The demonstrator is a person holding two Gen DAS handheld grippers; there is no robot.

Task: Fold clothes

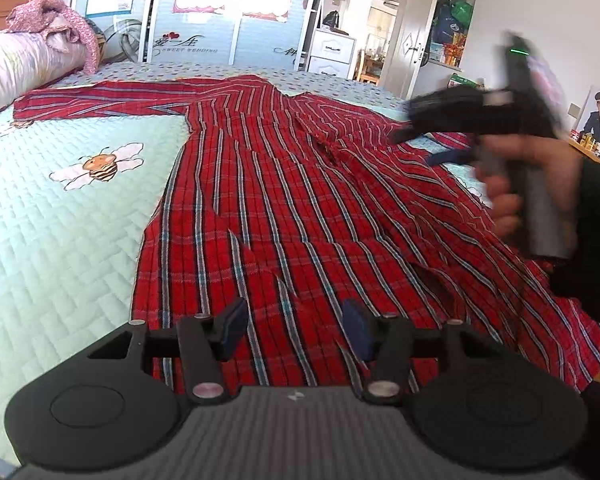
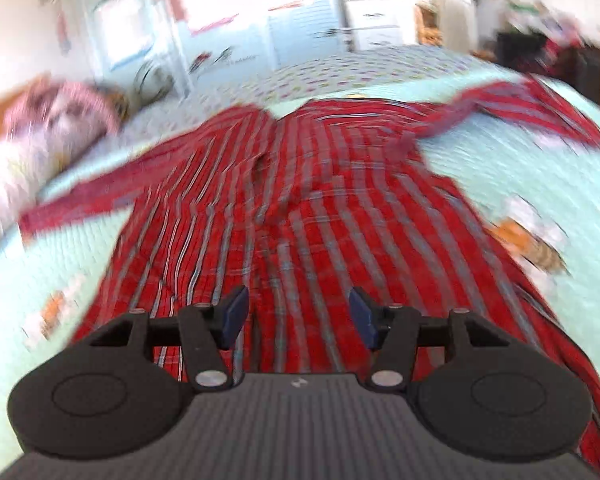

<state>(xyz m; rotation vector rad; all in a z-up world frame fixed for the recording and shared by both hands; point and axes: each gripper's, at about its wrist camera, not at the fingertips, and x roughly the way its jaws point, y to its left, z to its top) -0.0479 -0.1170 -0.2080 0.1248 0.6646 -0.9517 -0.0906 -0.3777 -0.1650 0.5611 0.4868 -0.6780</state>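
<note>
A red plaid shirt (image 1: 300, 200) lies spread flat on a pale green quilt (image 1: 60, 220), one sleeve stretched to the far left and the other out to the right, its hem nearest the cameras. The left gripper (image 1: 296, 330) hangs just above the near hem with its fingers apart and nothing between them. The right gripper (image 2: 298, 316), blurred and held in a hand (image 1: 512, 184) over the shirt's right side, also has its fingers apart and empty.
</note>
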